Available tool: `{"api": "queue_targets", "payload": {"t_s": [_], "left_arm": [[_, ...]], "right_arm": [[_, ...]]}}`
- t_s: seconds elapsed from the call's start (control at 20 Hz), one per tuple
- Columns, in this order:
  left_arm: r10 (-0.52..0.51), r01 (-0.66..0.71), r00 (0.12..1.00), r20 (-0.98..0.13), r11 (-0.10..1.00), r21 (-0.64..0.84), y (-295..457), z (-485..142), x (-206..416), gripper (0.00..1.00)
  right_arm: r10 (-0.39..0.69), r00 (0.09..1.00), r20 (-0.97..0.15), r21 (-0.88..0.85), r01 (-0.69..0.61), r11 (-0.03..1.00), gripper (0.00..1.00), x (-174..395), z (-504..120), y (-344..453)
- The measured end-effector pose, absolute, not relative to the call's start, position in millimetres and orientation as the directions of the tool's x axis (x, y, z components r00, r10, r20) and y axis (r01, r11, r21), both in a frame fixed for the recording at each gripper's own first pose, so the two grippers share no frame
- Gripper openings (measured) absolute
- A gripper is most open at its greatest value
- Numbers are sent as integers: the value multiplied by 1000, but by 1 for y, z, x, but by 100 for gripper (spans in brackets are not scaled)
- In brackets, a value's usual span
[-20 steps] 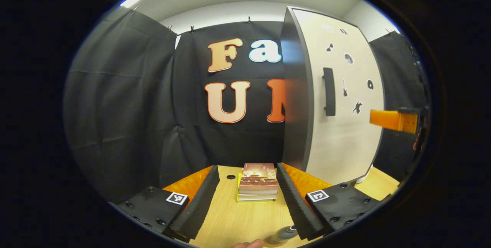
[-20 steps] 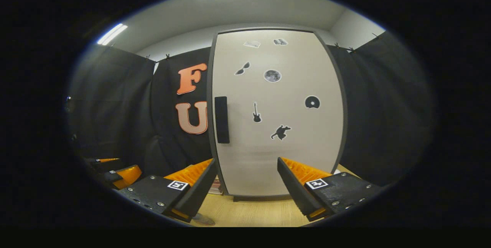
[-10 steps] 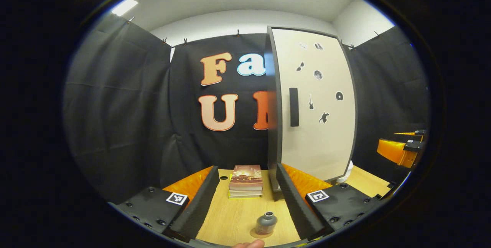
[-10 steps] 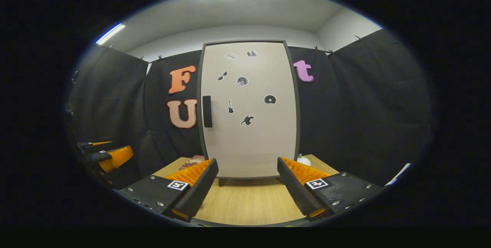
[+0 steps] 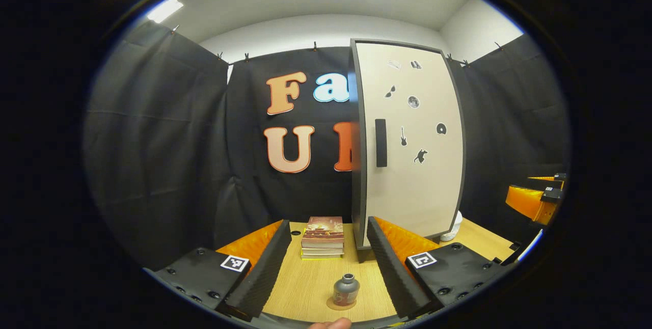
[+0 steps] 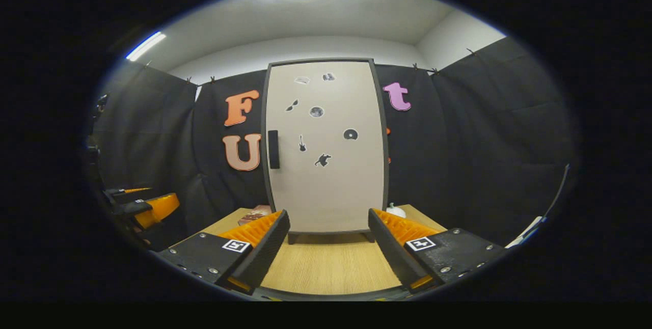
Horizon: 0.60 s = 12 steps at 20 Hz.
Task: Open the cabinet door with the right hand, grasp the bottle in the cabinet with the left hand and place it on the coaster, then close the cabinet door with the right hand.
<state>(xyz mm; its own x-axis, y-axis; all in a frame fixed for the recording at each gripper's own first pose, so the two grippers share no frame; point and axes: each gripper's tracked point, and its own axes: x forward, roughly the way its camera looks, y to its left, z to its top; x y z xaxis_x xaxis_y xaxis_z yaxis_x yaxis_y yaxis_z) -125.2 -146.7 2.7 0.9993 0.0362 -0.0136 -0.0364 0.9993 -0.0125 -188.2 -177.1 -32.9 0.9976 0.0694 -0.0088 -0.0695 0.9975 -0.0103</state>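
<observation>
Wood-grain surface [image 5: 310, 288]: carries everything, seen in both views.
Left tool [image 5: 324, 268]: fingers spread apart, nothing between them but air; hovers above surface, pointing at booth wall.
Books [image 5: 322, 237]: short stack, lying flat, beyond the bottle, just left of cabinet base.
Bottle [image 5: 346, 290]: small, grey, upright, standing on round coaster [image 5: 331, 305]; sits low in left gripper view between the two fingers but touching neither.
Fingertip [image 5: 330, 324]: of a person, at bottom edge of left gripper view.
Cabinet [image 5: 410, 140]: tall, pale door with dark frame, closed flush; dark vertical handle [image 5: 380, 142] near its left edge; small dark stickers on door face.
White object [image 5: 452, 227]: partly hidden behind cabinet's right lower corner; cannot tell what.
Right tool [image 6: 329, 247]: fingers wide apart, empty, well back from cabinet, facing door [image 6: 326, 145] square-on; also seen at far right of left gripper view.
</observation>
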Motion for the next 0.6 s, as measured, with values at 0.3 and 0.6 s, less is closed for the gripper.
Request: {"api": "queue_targets", "payload": {"t_s": [0.3, 0.6], "left_arm": [[43, -43, 999, -5, 999, -8, -144, 6, -122, 94], [47, -47, 999, -6, 999, -11, -139, 1, -116, 94]], "right_arm": [[84, 996, -2, -14, -84, 996, 95, -183, -31, -170], [93, 996, -8, -17, -93, 995, 95, -176, -34, -162]]}}
